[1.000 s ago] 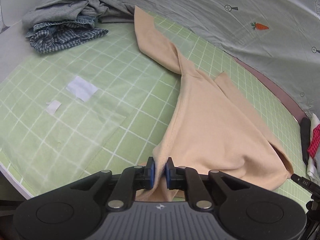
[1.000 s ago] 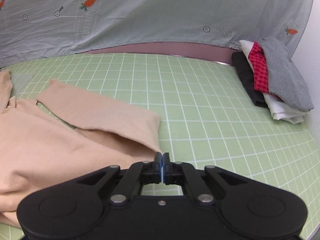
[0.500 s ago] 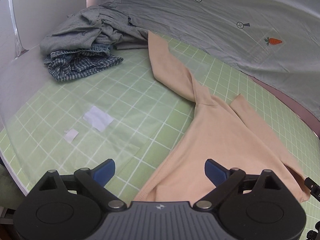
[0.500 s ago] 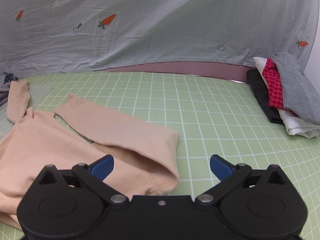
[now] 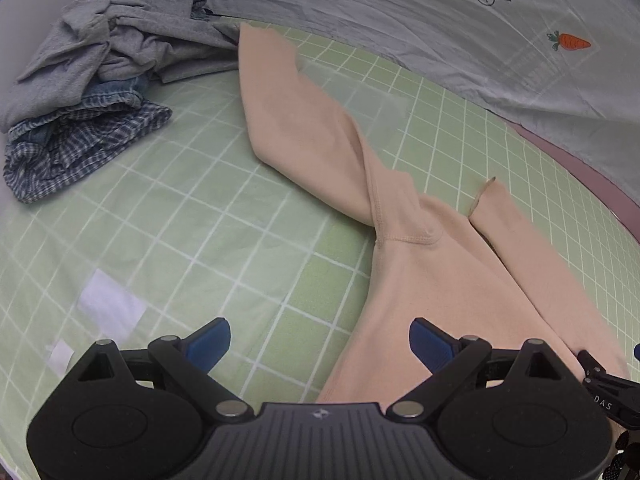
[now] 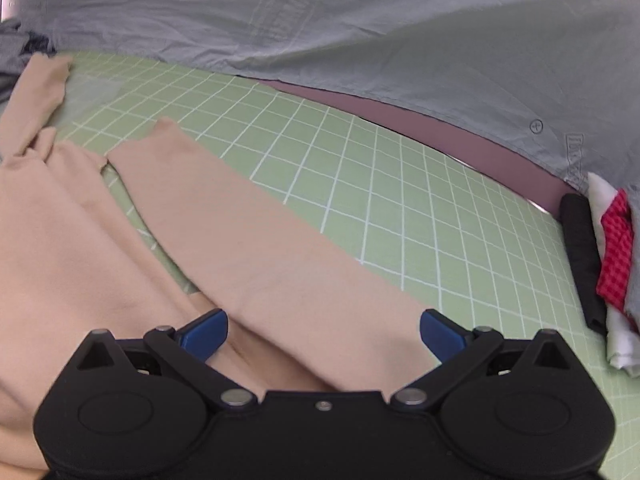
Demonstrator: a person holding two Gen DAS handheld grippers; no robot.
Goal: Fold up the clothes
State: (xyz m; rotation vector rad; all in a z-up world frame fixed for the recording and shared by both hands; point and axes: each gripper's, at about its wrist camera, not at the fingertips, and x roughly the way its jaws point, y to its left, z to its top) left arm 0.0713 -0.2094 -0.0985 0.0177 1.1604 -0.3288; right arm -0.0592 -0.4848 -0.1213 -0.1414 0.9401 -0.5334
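Both tongs, left and right, gape wide and empty above the peach garment spread on the green gridded counter.

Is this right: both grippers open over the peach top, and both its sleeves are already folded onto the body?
Not quite. Both the left gripper and the right gripper are open over the peach top, but only one sleeve lies folded in. The left wrist view shows the other sleeve stretched out toward the grey clothes pile.
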